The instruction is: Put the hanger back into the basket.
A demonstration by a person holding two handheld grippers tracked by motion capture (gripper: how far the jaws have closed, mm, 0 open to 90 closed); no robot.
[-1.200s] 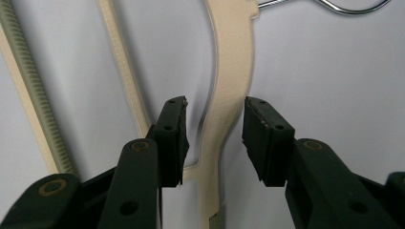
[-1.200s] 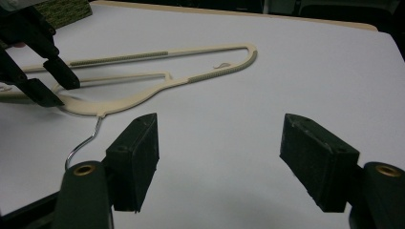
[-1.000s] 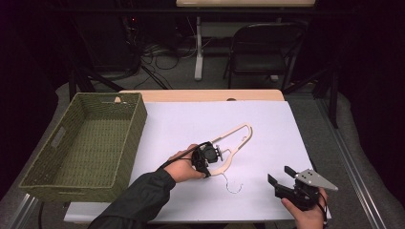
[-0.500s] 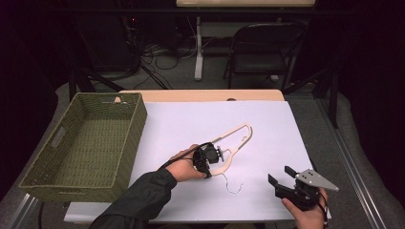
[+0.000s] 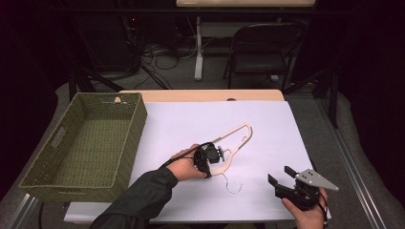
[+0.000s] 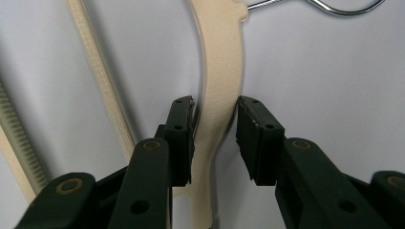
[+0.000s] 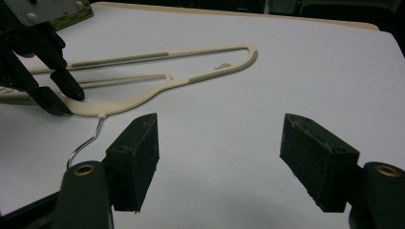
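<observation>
Smooth plastic, shiny metal, rough weave
A matt cream hanger (image 6: 217, 71), shiny wire hook (image 5: 232, 185) and woven basket (image 5: 81, 143) are seen.

Bright tabletop, dark blurry surroundings

dim room: folding chair (image 5: 260, 50) and floor cables (image 5: 157, 52) behind the table (image 5: 200, 95).
</observation>
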